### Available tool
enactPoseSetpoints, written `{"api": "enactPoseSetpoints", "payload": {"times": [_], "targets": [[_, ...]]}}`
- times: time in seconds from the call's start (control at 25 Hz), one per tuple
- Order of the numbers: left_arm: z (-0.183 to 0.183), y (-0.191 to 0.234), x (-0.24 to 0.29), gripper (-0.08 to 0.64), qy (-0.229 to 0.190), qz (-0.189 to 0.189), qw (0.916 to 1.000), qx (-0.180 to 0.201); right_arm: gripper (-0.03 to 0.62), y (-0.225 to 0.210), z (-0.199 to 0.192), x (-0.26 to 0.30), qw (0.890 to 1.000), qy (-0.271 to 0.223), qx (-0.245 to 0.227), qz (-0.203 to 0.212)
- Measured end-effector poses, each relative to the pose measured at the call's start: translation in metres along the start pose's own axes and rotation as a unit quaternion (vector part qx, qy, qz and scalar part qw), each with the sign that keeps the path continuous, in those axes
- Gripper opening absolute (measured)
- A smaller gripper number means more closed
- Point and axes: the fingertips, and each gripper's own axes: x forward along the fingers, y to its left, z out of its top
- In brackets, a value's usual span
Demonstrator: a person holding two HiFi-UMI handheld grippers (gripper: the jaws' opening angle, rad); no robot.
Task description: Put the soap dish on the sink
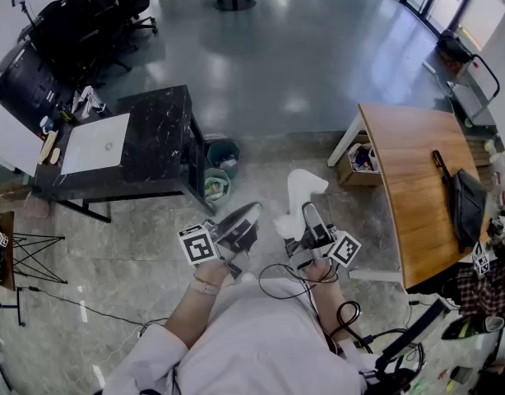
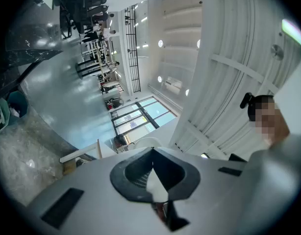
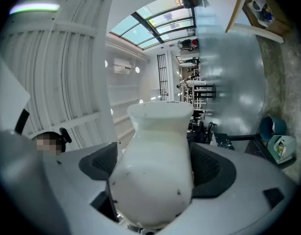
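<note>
The right gripper (image 3: 155,166) clamps the glossy dish (image 3: 156,131) in wide jaws (left gripper (image 2: 153,174) closed, empty), so it could slip.

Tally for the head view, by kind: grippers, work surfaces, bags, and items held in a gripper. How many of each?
Grippers: 2 (left gripper, right gripper)
Work surfaces: 2 (black counter, wooden table)
Bags: 1 (black bag on the wooden table)
Held items: 1 (white soap dish, in the right gripper)
Total: 6

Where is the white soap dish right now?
The soap dish is clamped in the right gripper, above the floor mid head view, between the left gripper and the wooden table.
</note>
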Motion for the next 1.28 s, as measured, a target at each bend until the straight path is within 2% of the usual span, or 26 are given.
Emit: {"api": "enactPoseSetpoints", "payload": {"times": [0.36,0.64,1.04,1.28], "targets": [[0.012,0.005,-0.024,0.008,-0.016,0.007,0.9998,-0.004,0.451,-0.005,-0.019,0.017,1.000,0.014,0.003,-0.003],[0.039,0.024,-0.038,0.008,-0.036,0.019,0.9992,0.004,0.451,-0.024,-0.032,0.047,0.999,0.032,0.015,0.007],[0.076,0.078,-0.001,0.008,-0.053,0.047,0.9975,0.008,0.452,-0.070,0.008,0.092,0.998,0.046,0.040,0.012],[0.102,0.125,0.042,0.008,-0.057,0.068,0.9960,0.000,0.451,-0.112,0.058,0.124,0.997,0.047,0.056,0.002]]}}
